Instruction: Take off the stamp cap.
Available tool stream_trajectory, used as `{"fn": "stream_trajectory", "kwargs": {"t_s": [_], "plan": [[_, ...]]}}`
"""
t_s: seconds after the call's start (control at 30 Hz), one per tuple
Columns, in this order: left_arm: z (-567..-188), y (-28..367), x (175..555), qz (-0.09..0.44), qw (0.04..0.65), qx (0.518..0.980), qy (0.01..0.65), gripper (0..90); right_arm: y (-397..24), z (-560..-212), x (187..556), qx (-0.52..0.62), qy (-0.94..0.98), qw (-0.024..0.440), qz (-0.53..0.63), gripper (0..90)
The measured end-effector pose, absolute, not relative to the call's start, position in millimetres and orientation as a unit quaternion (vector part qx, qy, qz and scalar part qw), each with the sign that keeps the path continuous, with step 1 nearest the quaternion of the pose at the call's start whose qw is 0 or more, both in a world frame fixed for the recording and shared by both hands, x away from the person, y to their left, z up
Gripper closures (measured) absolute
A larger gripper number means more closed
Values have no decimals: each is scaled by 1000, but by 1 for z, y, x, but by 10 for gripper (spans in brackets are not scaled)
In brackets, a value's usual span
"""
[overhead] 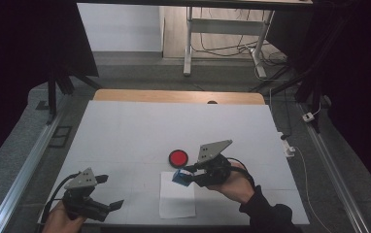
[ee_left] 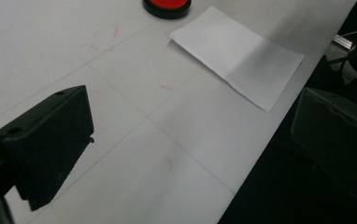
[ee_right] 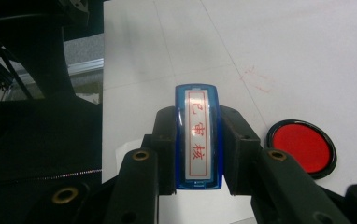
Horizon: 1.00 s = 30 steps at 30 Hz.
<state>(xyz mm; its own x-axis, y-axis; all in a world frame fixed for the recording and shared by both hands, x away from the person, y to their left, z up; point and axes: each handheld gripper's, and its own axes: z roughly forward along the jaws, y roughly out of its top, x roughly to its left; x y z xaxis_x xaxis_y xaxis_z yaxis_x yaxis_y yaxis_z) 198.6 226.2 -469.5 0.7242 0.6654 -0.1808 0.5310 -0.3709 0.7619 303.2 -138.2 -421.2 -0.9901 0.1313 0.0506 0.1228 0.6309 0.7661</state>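
Glossy blue oblong stamp (ee_right: 198,137), jaw-clamped

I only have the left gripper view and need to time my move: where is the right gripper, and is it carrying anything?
Observer: The right gripper is shut on a blue stamp, above the far edge of the white paper.
Operator: Can you read its label?
Observer: Yes, red characters in a white window on the stamp.
Operator: And the red ink pad?
Observer: The ink pad lies uncovered just beyond the paper, close to the stamp.
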Motion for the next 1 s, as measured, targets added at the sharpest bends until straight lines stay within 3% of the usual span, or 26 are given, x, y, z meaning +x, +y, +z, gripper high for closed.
{"fn": "stream_trajectory", "kwargs": {"t_s": [1.0], "plan": [[-462, 165, 233, 75, 435, 853, 279, 0, -130, -411, 323, -2, 905, -32, 424, 700]]}}
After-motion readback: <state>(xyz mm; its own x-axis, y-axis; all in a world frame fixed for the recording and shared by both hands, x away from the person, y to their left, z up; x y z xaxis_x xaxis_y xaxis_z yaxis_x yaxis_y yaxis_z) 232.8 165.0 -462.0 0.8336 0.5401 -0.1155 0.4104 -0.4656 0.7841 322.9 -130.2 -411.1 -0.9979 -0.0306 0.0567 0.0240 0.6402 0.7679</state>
